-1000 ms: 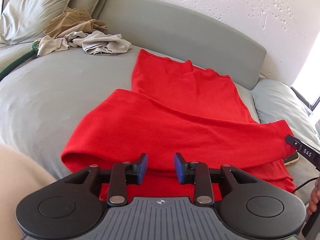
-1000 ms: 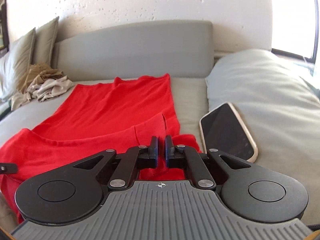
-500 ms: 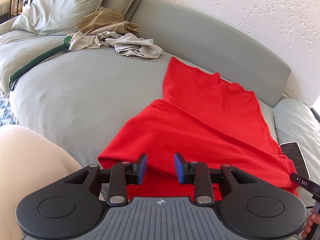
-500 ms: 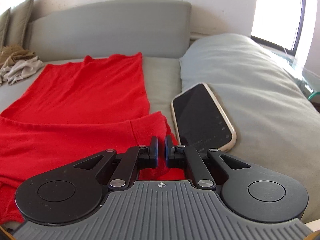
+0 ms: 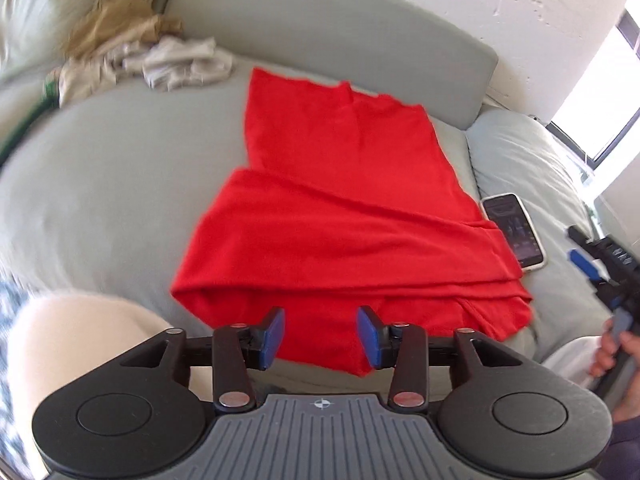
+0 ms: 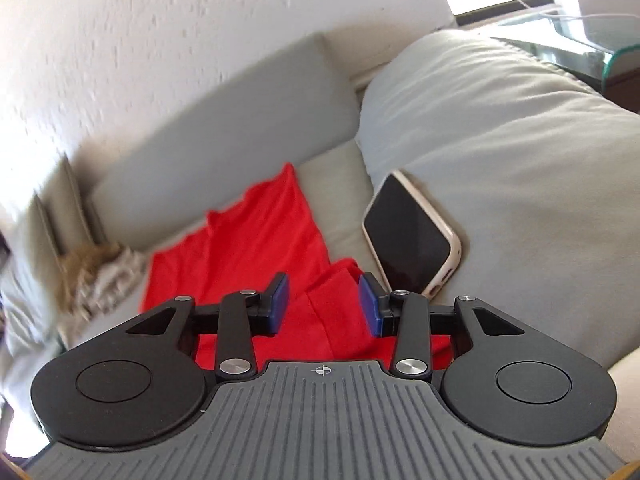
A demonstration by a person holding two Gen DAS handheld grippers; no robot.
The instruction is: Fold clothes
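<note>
Since the earlier frames both of my grippers have let go and pulled back from the red garment (image 5: 344,216), and the right wrist view has rolled so the couch (image 5: 104,184) now sits tilted in it. My left gripper (image 5: 321,334) hangs just above the garment's near edge, its jaws opening, with red cloth seen through the gap below but nothing pinched. My right gripper (image 6: 322,304) is also opening, part-way wide, with only the garment's near right corner showing beneath it and no cloth between the pads.

What the next move turns on, as I judge it: the garment lies straight ahead of and below the left gripper, its long axis running away from me toward the couch back, while the folded-over band crosses that axis from left to right. The left gripper is the nearer one to the band's open left end; the right gripper sits off the right edge, close to the phone (image 6: 408,236).

The garment is a plain bright red knit, spread flat on the couch seat at its far end, with the near portion doubled over into a thick, slightly slanted band whose left end gapes open. A heap of beige clothes (image 5: 160,60) waits well apart at the far left.
</note>
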